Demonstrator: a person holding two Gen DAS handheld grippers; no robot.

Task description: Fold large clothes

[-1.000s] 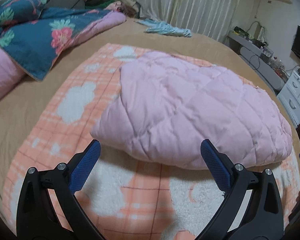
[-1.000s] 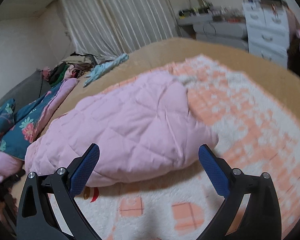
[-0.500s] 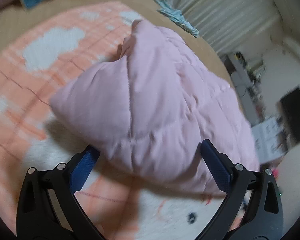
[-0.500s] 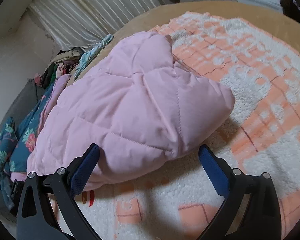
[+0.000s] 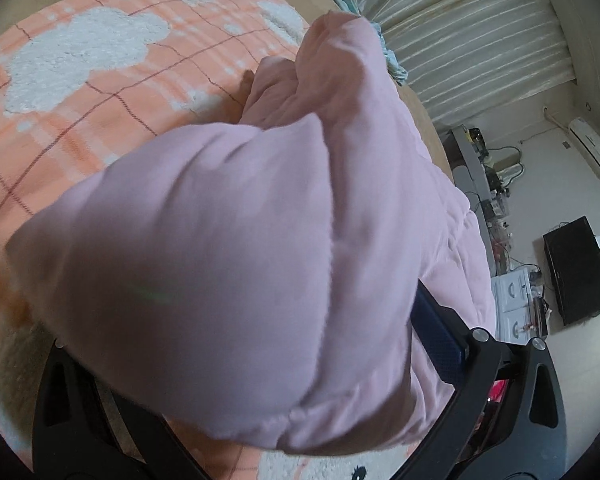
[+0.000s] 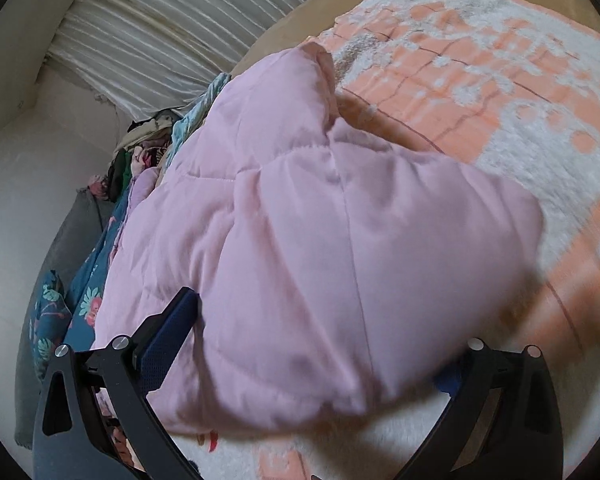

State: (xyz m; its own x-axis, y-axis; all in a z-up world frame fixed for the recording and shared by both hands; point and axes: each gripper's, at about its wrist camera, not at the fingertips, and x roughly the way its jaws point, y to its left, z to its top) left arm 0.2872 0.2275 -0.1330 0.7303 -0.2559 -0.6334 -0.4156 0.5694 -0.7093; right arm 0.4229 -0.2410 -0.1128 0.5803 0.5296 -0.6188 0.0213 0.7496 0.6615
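A pink quilted padded garment (image 5: 228,248) lies folded on an orange and white plaid blanket (image 5: 100,64) on the bed. My left gripper (image 5: 236,320) is open, its jaws wide on either side of the garment's near left corner; the right finger (image 5: 436,336) shows, the left finger is hidden under fabric. In the right wrist view the same garment (image 6: 332,248) fills the middle. My right gripper (image 6: 312,340) is open around the garment's near right corner; the left finger (image 6: 168,332) shows, the right one is mostly covered.
White pleated curtains (image 5: 472,32) hang behind the bed. A desk, white drawers and a black box (image 5: 576,268) stand on the floor to the right. A teal floral quilt (image 6: 80,292) and a pile of clothes (image 6: 148,148) lie at the bed's left side.
Both grippers have moved forward and down onto the garment's two near corners. The fabric now sits between each pair of open jaws, where before it lay ahead of them.
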